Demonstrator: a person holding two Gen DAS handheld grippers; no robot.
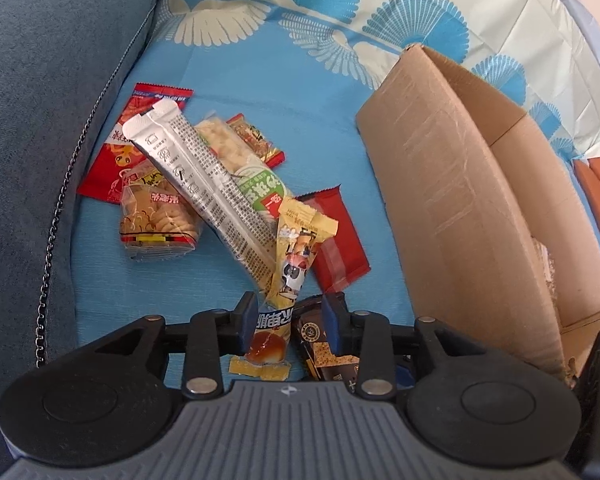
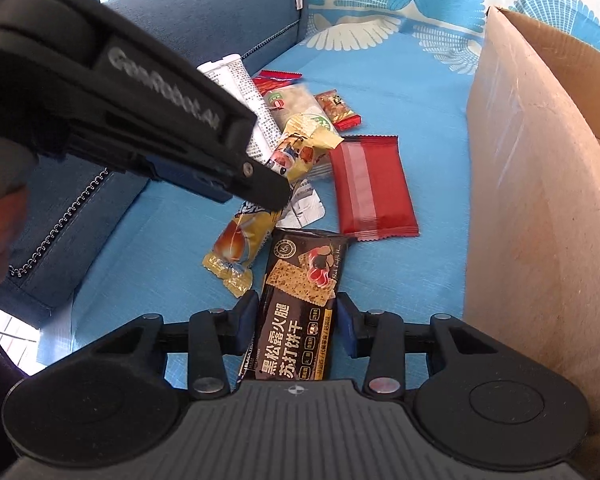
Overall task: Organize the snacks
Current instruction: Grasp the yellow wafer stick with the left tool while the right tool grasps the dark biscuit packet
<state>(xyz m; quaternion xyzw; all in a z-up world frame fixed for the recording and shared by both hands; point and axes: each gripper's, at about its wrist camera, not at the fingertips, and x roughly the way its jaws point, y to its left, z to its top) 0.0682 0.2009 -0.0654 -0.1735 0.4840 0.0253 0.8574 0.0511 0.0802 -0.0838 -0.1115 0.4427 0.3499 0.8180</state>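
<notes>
A pile of snack packets lies on the blue sofa cover [image 1: 260,92]. My left gripper [image 1: 289,326] is open, its fingers on either side of a yellow bun packet [image 1: 274,340], which also shows in the right wrist view [image 2: 240,240]. My right gripper [image 2: 298,322] is open around a black cracker packet [image 2: 300,312]; the fingers stand beside it with small gaps. The black packet's corner shows in the left wrist view [image 1: 324,344]. The pile holds a silver stick pack [image 1: 204,180], a yellow cartoon packet [image 1: 300,248], a red flat packet [image 2: 370,186] and a biscuit bag [image 1: 156,216].
An open cardboard box [image 1: 460,200] stands to the right of the pile, and its near wall [image 2: 540,200] rises close beside my right gripper. A dark blue sofa cushion [image 1: 40,120] with a metal chain [image 1: 56,216] borders the left. The left gripper's body [image 2: 140,92] reaches over the pile.
</notes>
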